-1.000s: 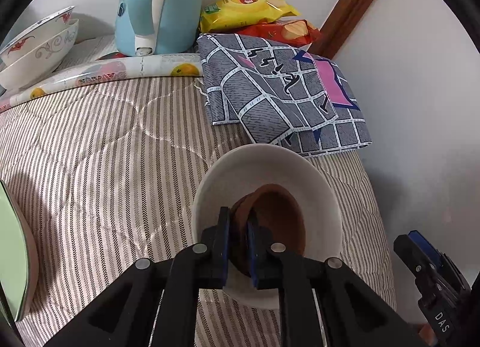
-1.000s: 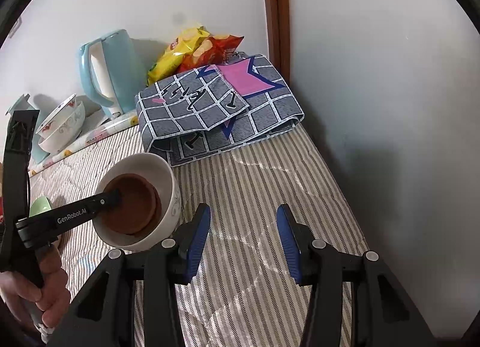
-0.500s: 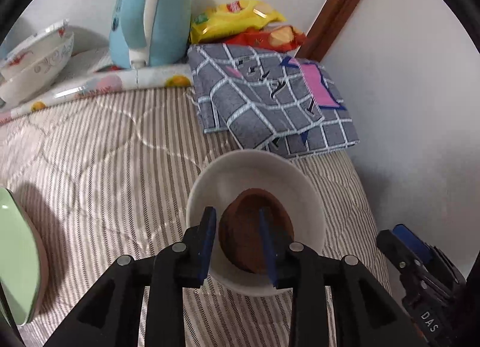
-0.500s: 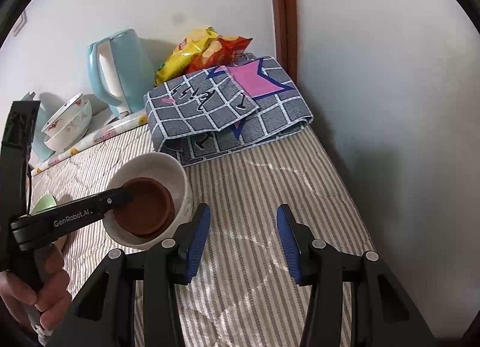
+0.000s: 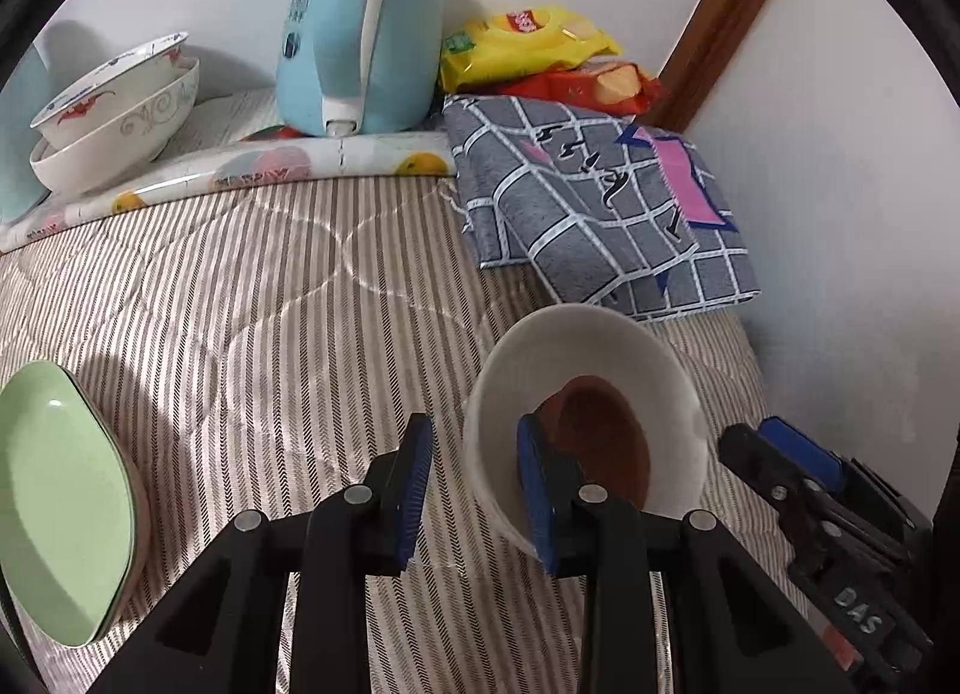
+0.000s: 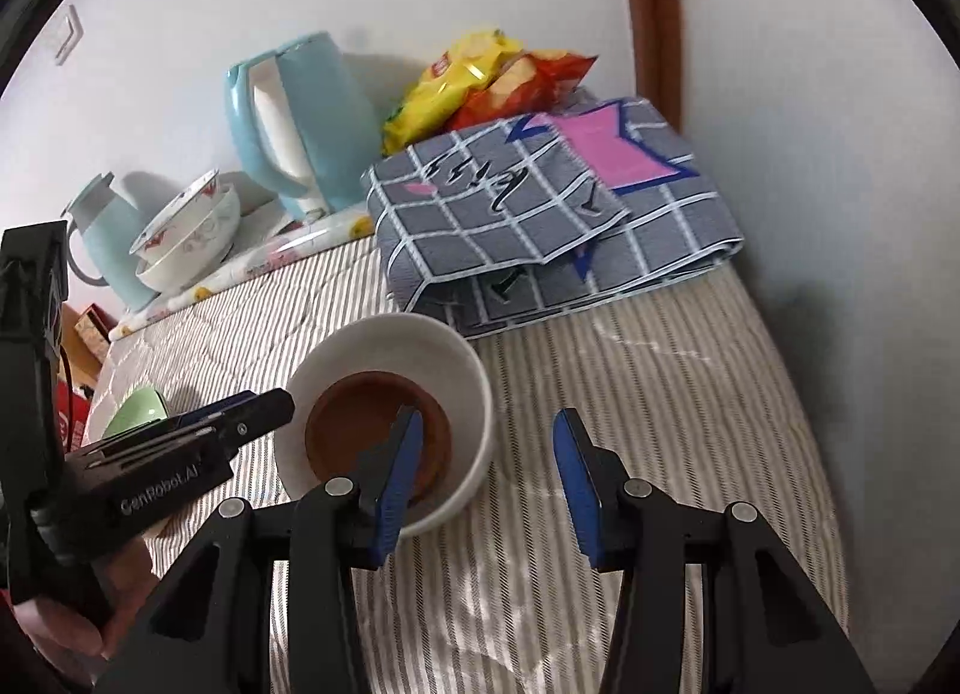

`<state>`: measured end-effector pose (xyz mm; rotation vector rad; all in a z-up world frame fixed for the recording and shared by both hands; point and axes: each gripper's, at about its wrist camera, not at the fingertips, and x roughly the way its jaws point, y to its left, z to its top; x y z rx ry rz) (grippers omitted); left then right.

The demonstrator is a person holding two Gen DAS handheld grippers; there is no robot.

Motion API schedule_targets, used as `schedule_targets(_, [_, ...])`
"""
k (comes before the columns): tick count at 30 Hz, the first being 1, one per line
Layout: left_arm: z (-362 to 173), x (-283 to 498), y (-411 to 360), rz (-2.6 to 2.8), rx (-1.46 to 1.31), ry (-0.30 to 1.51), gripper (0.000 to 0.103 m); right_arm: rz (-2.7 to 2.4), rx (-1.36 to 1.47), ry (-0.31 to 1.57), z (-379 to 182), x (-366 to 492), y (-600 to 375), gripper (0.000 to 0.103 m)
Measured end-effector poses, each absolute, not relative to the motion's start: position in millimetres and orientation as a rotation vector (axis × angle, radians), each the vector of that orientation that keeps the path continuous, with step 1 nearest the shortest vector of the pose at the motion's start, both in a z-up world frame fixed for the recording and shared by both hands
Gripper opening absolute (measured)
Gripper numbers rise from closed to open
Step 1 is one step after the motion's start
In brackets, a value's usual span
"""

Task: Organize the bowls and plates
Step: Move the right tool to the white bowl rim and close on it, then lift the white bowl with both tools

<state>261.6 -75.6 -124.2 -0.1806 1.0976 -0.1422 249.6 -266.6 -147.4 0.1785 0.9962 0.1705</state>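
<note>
— Surface?
— Striped quilted bed (image 5: pixel 252 298).
— Resting on it?
— White bowl (image 5: pixel 576 346), green plates (image 5: pixel 54 502), folded grey checked cloth (image 5: pixel 600 214), fruit-print sheet (image 5: pixel 252 169) at the far edge.

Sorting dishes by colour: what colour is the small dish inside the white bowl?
Brown dish, clearest in the right wrist view.

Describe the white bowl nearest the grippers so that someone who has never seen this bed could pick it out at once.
Start at the folded grey checked cloth in the corner of the striped bedcover. Just in front of it sits the white bowl. Unlike the patterned bowls stacked by the blue kettle, it is plain and has a brown dish nested inside.
</note>
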Motion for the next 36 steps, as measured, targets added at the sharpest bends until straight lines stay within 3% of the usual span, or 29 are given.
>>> schedule_targets(11, [-141.8,272.7,-76.0,-0.122,-0.161,1.124,0.028,0.145,0.118,1.057,-172.1,267.5,-259.2,0.029])
schedule_targets(25, [-157.2,282.6,-81.8,-0.129,-0.12,1.154,0.028,0.125,0.053,1.116,-195.6,285.6,-246.7,0.029])
schedule_targets(36, [-162.0,286.5,-79.0,-0.163,-0.16,1.171,0.028,0.138,0.098,1.108,-198.9,287.5,-254.6,0.036])
